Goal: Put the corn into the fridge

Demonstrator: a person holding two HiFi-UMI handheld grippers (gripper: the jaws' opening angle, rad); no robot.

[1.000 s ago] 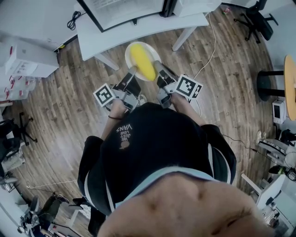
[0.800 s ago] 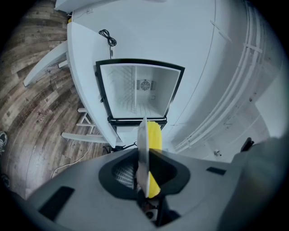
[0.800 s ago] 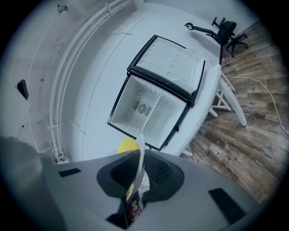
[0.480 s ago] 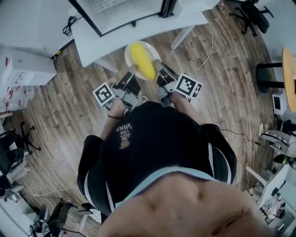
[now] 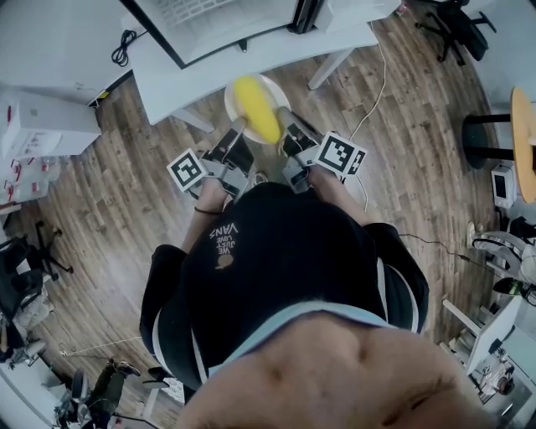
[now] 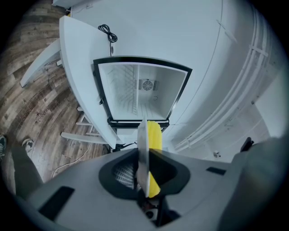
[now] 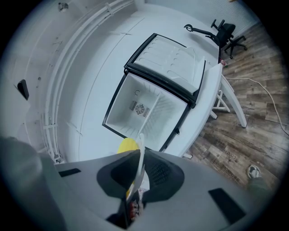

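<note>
Corn (image 5: pixel 257 110), smooth, yellow and oblong, is lying on a round white plate (image 5: pixel 278 92). Left gripper (image 5: pixel 241 126) and right gripper (image 5: pixel 283 116) are each pinching its thin rim, facing the open boxy fridge (image 6: pixel 122 85).

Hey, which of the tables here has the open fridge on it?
The white rectangular table just ahead of the white round plate bears the open white fridge; the round wooden table at the right edge stands apart from it.
</note>
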